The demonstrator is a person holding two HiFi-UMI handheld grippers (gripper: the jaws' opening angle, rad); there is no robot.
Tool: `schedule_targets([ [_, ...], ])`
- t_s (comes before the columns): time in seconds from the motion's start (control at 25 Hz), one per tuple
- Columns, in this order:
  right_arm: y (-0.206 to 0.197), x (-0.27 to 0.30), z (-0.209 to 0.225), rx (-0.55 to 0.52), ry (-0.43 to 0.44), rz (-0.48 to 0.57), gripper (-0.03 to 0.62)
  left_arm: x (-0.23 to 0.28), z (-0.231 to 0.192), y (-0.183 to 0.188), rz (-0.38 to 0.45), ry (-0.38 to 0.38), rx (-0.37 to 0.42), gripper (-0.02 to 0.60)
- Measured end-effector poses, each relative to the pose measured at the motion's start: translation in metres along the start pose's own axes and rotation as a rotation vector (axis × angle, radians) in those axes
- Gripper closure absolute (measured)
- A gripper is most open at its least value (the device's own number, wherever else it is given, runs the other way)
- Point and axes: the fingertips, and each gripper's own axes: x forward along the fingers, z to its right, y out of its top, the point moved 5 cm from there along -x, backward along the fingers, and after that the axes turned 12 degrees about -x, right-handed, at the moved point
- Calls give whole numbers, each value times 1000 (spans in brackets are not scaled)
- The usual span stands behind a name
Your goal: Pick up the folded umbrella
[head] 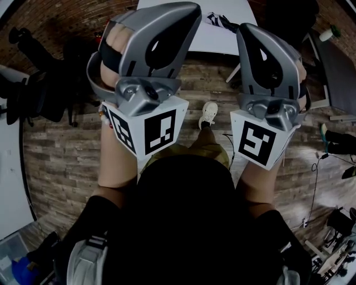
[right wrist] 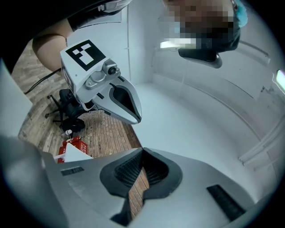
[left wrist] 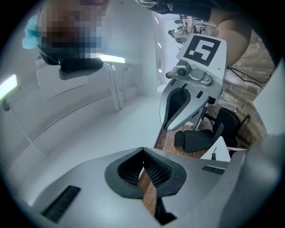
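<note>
Head view: L and R arms were raised side by side. Left tongs (head: 169, 16) and right tongs (head: 257, 42) pointed away from the cam, marker cubes facing it. Below them were a wood-plank floor (head: 61, 150) and one shoe (head: 209, 114). A white counter (head: 214, 40) sat at the top edge, between the tongs, w/ a dark-and-white item (head: 219, 21) on it. Couldn't tell if that was the folded umbrella; no other view showed it.

Left gripper view: left tongs were clenched, tips touching, nothing between them, only floor showing through the gap below the tips. It also showed a black chair (left wrist: 202, 139), a white wall (left wrist: 89, 129) and the right tongs from the side.

Right gripper view: right tongs were clenched too, and empty. Only this view showed a red item (right wrist: 73, 146) on the floor by a white counter corner.
</note>
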Motion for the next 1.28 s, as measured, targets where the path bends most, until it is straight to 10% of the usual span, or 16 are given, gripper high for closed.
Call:
schedule_targets([
  [1.28, -246, 154, -9, 52, 42, -6, 565, 259, 62, -117, -50, -65, -5, 569],
])
